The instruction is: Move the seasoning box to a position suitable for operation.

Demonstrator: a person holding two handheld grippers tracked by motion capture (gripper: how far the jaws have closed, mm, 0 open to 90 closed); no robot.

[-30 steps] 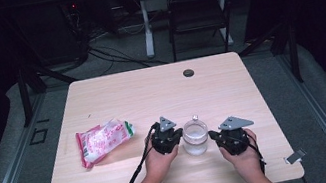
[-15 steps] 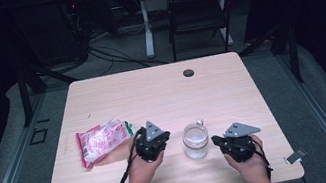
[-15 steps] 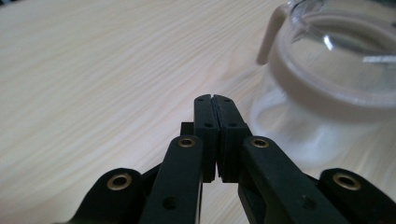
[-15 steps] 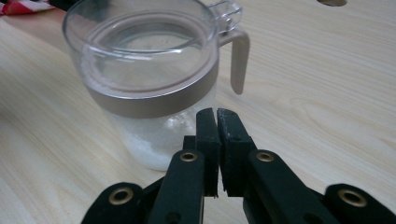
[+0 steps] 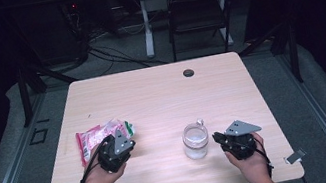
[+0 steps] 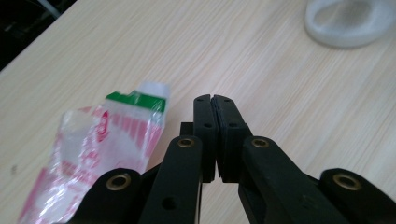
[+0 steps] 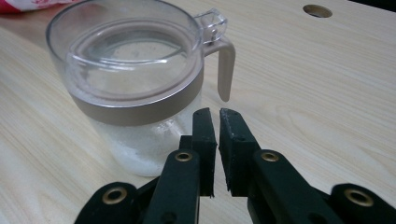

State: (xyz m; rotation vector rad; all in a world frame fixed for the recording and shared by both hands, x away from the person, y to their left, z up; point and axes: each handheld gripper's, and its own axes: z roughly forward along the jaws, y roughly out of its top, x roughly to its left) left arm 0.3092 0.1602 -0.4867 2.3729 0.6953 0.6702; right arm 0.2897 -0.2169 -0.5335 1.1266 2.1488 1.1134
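Jar upright near front table edge, between grippers; clear, rigid, smooth, likely slippery, part-filled with white grains. Best hold: band under lid or handle. Pouch soft, light, crinkly; pinch edge. Left gripper jaws pressed together, empty, beside pouch. Right gripper jaws just been opening, narrow gap, nothing between.

Light wood table is taking up the middle, with a round dark cable hole sitting near its far edge. Black folding chair is standing behind the table, beside a white desk leg. Cables are lying tangled on the grey floor. Metal rails are running along both sides.
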